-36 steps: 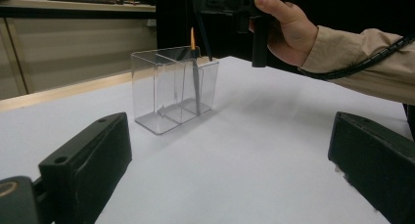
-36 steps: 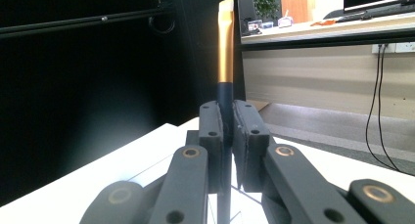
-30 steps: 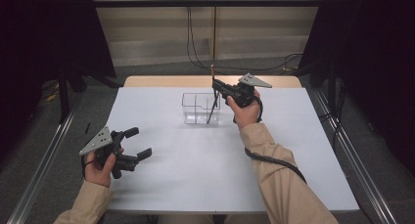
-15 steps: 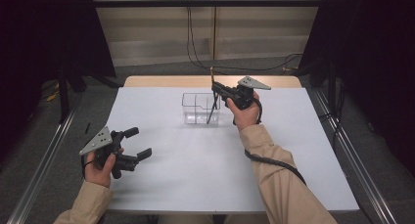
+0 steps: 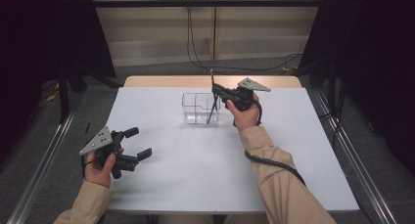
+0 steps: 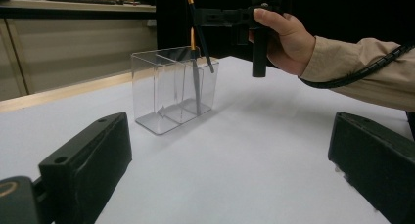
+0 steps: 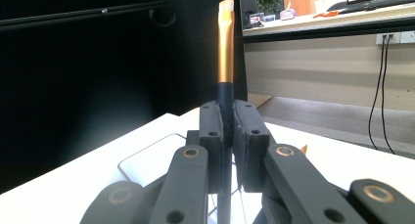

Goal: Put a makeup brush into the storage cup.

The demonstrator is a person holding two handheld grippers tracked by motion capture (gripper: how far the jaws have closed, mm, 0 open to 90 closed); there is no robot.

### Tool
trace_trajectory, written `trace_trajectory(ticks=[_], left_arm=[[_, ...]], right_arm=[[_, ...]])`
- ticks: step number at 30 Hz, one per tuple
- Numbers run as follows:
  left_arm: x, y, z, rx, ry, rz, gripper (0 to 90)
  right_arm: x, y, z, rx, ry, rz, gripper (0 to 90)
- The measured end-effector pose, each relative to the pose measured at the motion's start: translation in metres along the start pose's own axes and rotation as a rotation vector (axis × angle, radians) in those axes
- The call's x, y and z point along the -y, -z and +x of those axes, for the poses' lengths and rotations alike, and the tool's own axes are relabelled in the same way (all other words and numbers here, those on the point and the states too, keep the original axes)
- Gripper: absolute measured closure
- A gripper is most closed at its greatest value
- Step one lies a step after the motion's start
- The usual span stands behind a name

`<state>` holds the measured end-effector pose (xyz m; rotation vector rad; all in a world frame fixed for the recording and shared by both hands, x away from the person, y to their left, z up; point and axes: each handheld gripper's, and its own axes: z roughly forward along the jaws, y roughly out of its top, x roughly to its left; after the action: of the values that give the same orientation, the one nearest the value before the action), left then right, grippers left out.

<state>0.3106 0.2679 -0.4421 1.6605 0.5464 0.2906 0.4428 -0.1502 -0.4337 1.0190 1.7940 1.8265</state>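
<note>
A clear plastic holder [image 5: 199,109] with divided compartments stands at the middle back of the white table [image 5: 205,170]. My right gripper [image 5: 216,90] hangs just over its right end, shut on a thin dark brush [image 7: 225,43] with a gold ferrule and pale bristles pointing up. The brush handle [image 6: 205,55] slants down to the holder's rim. A second slim brush [image 6: 195,82] stands inside the holder [image 6: 171,97]. My left gripper [image 5: 139,143] rests near the table's front left, open with nothing between its jaws [image 6: 230,133].
Dark curtains hang to both sides. Metal rails [image 5: 44,155] run along the table's left and right edges. Cables [image 5: 195,48] drop down the wall behind the table. A cable trails along the right sleeve [image 5: 274,163].
</note>
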Motion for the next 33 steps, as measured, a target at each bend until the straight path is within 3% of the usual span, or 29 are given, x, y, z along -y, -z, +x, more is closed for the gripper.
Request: trace_trajectory(ticks=[33], left_arm=[[-0.0001, -0.0006, -0.0004, 0.001, -0.002, 0.002, 2.2]], right_arm=[[0.0045, 0.0027, 0.0006, -0.018, 0.015, 0.020, 83.3]])
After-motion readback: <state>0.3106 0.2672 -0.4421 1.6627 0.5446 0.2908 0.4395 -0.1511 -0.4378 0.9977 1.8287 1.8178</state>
